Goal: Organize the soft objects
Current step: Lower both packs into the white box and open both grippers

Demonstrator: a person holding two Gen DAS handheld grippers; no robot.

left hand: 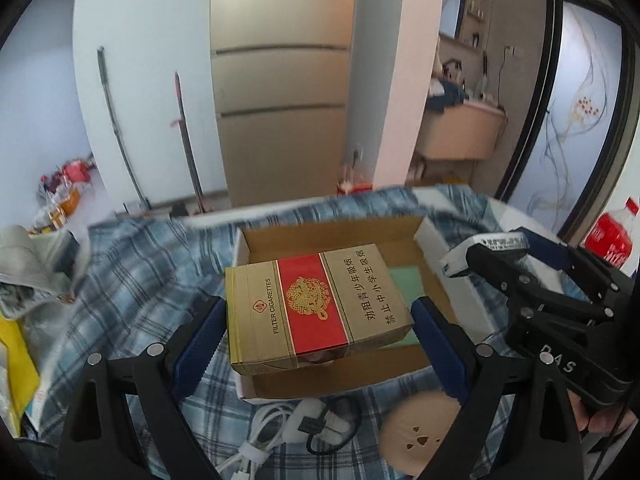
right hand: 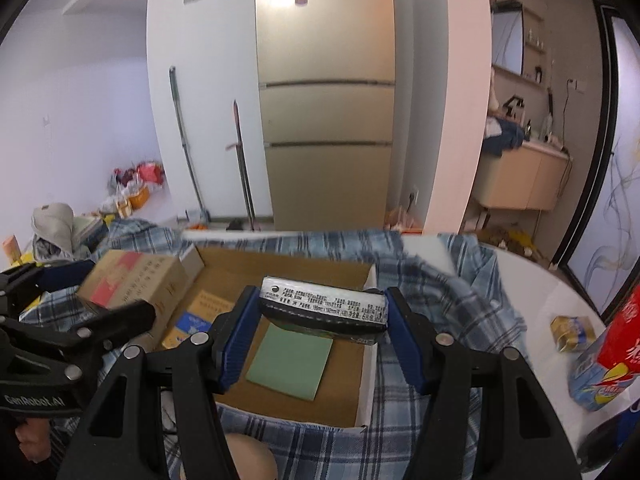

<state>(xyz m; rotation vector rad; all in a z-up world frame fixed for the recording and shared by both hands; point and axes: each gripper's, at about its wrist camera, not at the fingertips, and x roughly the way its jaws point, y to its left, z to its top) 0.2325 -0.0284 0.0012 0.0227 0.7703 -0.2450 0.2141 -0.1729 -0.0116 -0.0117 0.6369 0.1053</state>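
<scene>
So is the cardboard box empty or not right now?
Not empty. A green pad lies flat on the floor of the cardboard box, and a printed card rests at its left side.

Fridge (right hand: 326, 120) behind; red-labelled bottle (right hand: 612, 356) right; white cable (left hand: 260, 436), possibly charger.

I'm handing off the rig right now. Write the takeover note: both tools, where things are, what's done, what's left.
Left tool: shut on the cigarette carton, held over the cardboard box.
Right tool: shut on a tissue pack, also over the box.
In the box already: a green pad lying flat.
On the plaid cloth near the box: a white cable and a round beige thing.
Left: set both held things down, then deal with anything outside.
</scene>
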